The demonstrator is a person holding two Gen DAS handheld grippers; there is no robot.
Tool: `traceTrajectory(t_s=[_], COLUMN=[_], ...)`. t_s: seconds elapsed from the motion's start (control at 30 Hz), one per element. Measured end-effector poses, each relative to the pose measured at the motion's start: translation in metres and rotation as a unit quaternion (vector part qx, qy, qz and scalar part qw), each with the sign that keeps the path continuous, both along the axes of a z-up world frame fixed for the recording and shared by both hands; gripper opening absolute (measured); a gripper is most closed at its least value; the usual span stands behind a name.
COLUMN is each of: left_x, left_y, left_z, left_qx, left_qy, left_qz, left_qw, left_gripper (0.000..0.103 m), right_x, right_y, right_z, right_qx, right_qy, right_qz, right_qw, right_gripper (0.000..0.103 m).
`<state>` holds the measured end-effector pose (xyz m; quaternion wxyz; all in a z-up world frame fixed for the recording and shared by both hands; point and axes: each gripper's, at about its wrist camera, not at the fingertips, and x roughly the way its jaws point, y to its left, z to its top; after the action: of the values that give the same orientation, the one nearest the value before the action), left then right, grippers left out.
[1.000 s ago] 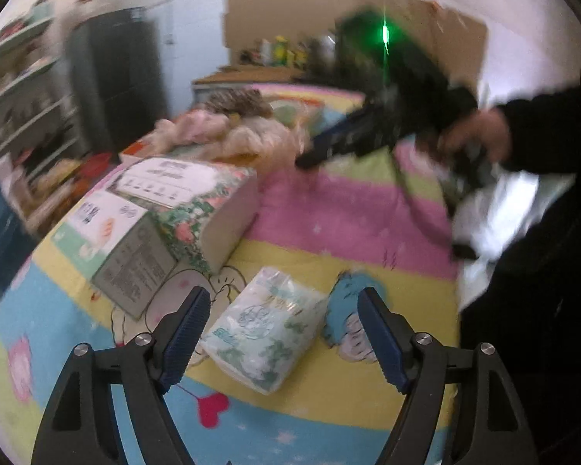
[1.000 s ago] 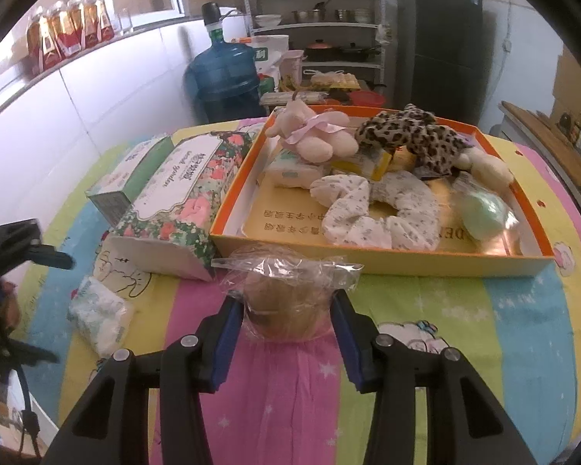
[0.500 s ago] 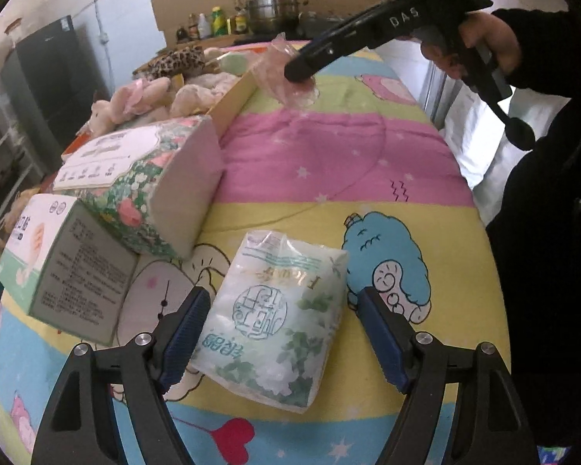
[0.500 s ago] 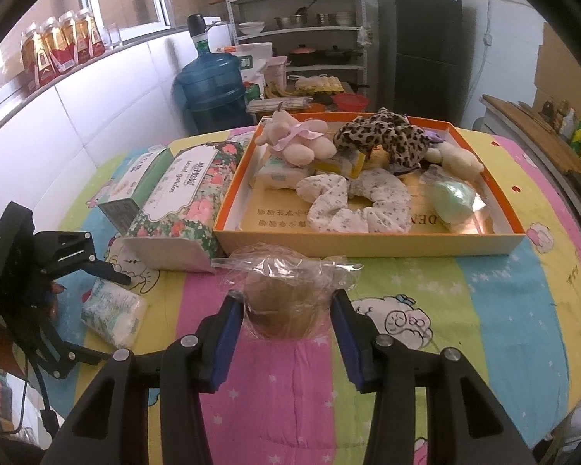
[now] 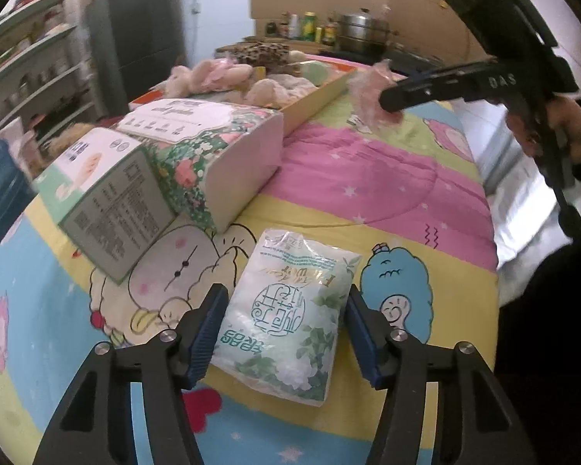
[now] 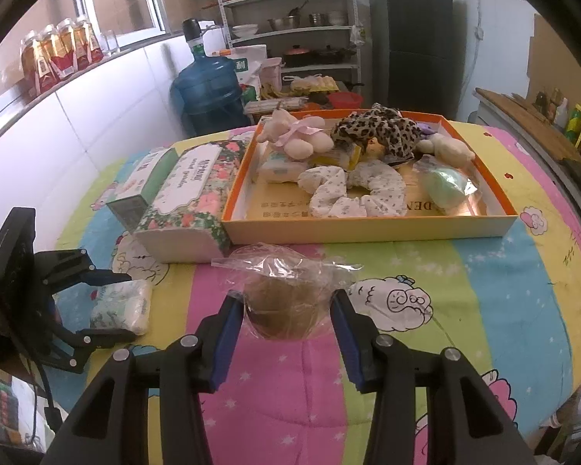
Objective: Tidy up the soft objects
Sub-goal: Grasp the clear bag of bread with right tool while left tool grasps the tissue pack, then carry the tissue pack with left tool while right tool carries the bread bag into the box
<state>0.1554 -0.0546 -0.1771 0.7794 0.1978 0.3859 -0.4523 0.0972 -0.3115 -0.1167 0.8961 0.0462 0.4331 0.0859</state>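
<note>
A white and green tissue pack (image 5: 286,310) lies on the colourful tablecloth. My left gripper (image 5: 284,327) straddles it with its blue pads close on both sides, seemingly touching it. The pack also shows in the right wrist view (image 6: 122,306). My right gripper (image 6: 286,323) is shut on a brown soft object in a clear plastic bag (image 6: 284,302) and holds it above the cloth in front of the orange tray (image 6: 368,226). The tray holds plush toys, a leopard cloth and a floral scrunchie (image 6: 352,190). The bag also shows in the left wrist view (image 5: 370,95).
A floral tissue box (image 5: 213,147) and a green-white box (image 5: 108,190) lie left of the tray. A blue water jug (image 6: 209,89), shelves and a dark fridge (image 6: 410,35) stand behind the table. The table edge runs close at the right in the left wrist view.
My left gripper has moved forward over the tissue pack and its jaws have narrowed around it. My right gripper still holds the bag, now a little further back from the tray.
</note>
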Motion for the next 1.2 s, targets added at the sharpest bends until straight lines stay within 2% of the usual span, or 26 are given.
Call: traceTrajectory(t_s=[0.23, 0.37, 0.6, 0.73, 0.93, 1.2], left_x=[-0.024, -0.037, -0.039, -0.036, -0.024, 0.010], left_y=[0.006, 0.005, -0.007, -0.022, -0.052, -0.097], left_z=[0.018, 0.045, 0.091, 0.113, 0.136, 0.145], left_qx=[-0.036, -0.063, -0.102, -0.119, -0.134, -0.153], left_qy=[0.006, -0.015, -0.030, -0.037, -0.041, -0.023], left_qz=[0.058, 0.098, 0.154, 0.169, 0.170, 0.188], left_qw=[0.9976, 0.9930, 0.9823, 0.9778, 0.9754, 0.9698], left_gripper=[0.060, 0.060, 0.060, 0.060, 0.060, 0.060], right_x=[-0.012, -0.019, -0.026, -0.023, -0.016, 0.004], right_y=[0.006, 0.003, -0.011, -0.022, -0.041, -0.075], right_z=[0.010, 0.022, 0.049, 0.063, 0.076, 0.087], right_qx=[0.003, 0.007, 0.009, 0.005, 0.004, 0.001], right_qy=[-0.013, -0.031, -0.064, -0.081, -0.096, -0.106], right_qz=[0.005, -0.001, -0.014, -0.020, -0.028, -0.044], right_qw=[1.000, 1.000, 0.998, 0.997, 0.995, 0.993], right_gripper=[0.047, 0.047, 0.047, 0.047, 0.047, 0.047])
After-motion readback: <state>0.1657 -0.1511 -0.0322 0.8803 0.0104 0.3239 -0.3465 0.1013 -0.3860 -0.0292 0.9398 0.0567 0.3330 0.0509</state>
